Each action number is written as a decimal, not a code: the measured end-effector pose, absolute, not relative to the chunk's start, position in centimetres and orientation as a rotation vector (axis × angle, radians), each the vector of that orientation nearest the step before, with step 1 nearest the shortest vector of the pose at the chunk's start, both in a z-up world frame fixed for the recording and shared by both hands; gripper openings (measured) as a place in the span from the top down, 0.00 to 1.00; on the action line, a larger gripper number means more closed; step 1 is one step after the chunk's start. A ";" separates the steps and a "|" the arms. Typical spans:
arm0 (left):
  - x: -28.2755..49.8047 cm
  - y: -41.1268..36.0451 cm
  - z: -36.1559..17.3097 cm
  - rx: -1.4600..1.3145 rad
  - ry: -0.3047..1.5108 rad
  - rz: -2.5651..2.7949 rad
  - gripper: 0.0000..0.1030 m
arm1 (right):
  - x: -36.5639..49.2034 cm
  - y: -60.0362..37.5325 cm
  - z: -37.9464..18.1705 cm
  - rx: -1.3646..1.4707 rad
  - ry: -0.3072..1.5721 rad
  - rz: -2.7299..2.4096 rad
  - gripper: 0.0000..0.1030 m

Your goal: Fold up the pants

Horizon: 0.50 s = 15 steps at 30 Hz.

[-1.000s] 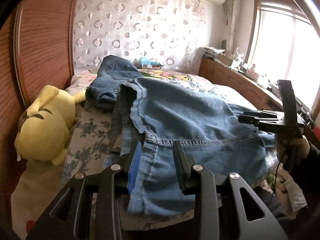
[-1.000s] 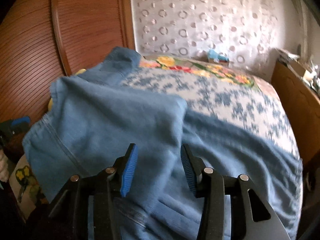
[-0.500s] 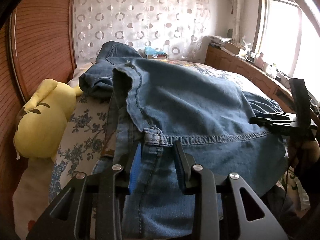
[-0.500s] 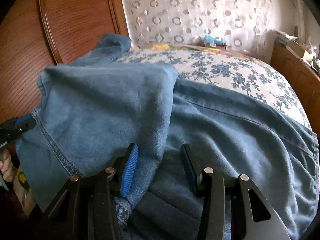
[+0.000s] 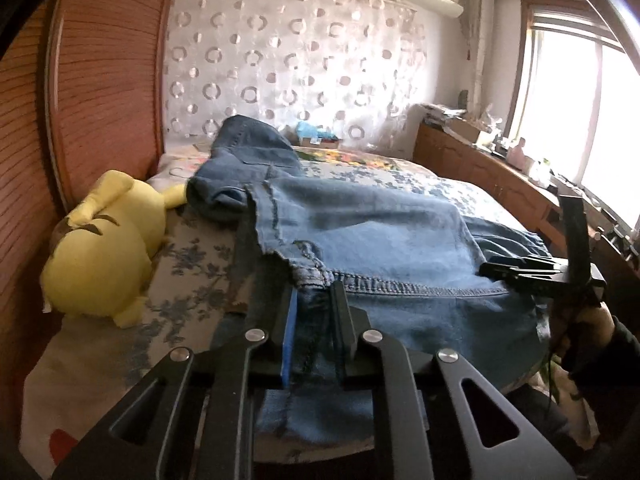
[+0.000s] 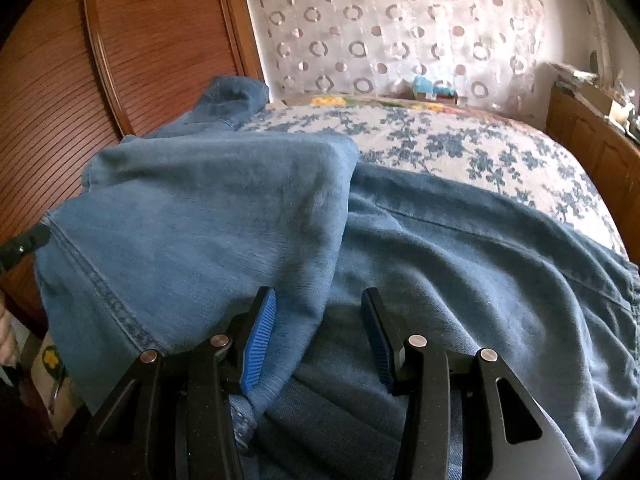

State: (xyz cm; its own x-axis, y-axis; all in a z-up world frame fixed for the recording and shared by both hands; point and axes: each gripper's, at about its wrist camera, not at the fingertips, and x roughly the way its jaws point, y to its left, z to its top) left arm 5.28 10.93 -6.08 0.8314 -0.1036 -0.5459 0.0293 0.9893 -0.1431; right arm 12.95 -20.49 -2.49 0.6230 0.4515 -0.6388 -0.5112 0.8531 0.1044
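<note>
lying across the floral-sheeted bed (image 6: pixel 460 148), the blue denim pants (image 5: pixel 376 248) have one leg folded over. the left tool (image 5: pixel 314 316) pinches the stitched hem. the right tool (image 6: pixel 318 336) is spread, denim between its pads. a yellow plush toy (image 5: pixel 100 248) sits beside the pants.

Left gripper (image 5: pixel 314 304) jaws pinched on the stitched hem of the faded blue denim pants (image 5: pixel 384 240), which lie spread across the floral-print bed (image 5: pixel 188 280). Right gripper (image 5: pixel 494 269) at the hem's far corner, jaw state unclear. Yellow plush toy (image 5: pixel 104 252) lies beside the ribbed wooden headboard (image 5: pixel 100 80).
</note>
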 end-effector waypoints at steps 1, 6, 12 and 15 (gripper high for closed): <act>5.1 11.0 -6.0 -0.131 0.585 -0.071 0.84 | 12.8 -20.6 -2.5 -0.090 0.698 0.547 0.55; 5.2 11.3 -6.5 -0.140 0.605 -0.074 0.83 | 12.4 -21.4 -2.7 -0.071 0.676 0.554 0.55; 5.2 11.3 -6.9 -0.151 0.627 -0.064 0.78 | 12.5 -21.7 -3.1 -0.071 0.689 0.550 0.55; 5.1 11.1 -6.6 -0.153 0.629 -0.064 0.69 | 12.7 -21.3 -3.0 -0.079 0.694 0.549 0.55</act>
